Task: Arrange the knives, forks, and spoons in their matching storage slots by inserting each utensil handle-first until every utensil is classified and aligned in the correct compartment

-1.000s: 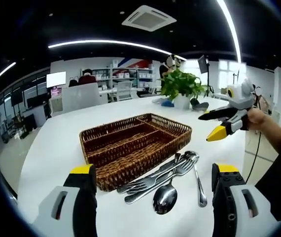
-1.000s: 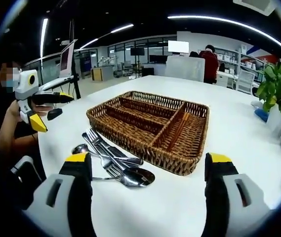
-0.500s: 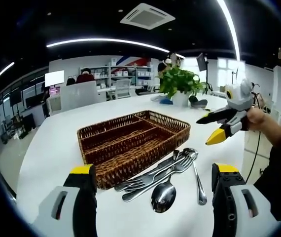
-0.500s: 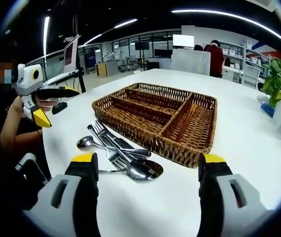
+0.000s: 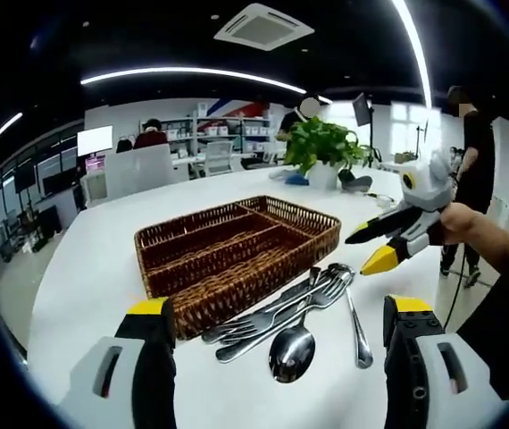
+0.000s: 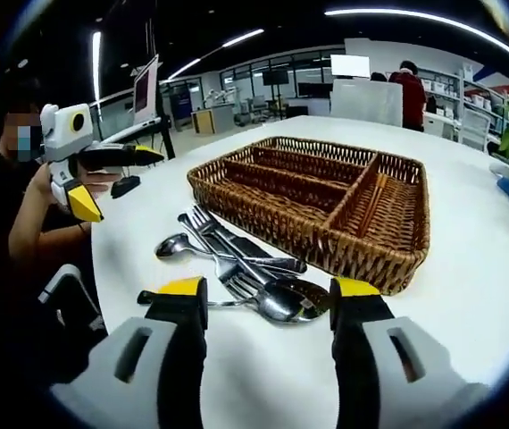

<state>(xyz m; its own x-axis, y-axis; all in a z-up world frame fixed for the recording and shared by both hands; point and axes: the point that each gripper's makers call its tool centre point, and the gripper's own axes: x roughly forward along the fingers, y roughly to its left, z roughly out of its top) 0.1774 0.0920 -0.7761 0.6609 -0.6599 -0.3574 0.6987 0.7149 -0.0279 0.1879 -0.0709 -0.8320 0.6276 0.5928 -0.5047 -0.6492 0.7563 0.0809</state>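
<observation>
From my left gripper I see its jaws standing apart with nothing between them, and a pile of cutlery lies on the white table directly ahead of them. Beyond the pile, slightly left of the jaws' line, sits the wicker cutlery tray, its long compartments running away from me. A potted plant stands on the table well behind the tray. The other tool enters from the right, held in a person's hand, its yellow tips aimed toward the pile. My right gripper has its jaws parted, holding nothing, with the cutlery just ahead and partly between the tips; the tray lies immediately past it, to the right of centre. The left tool hangs off to the left, above the table edge. The forks and spoons overlap, so I cannot count them or separate knives from the rest. One large spoon bowl points toward my left gripper; the handles run diagonally toward the tray's near corner.
</observation>
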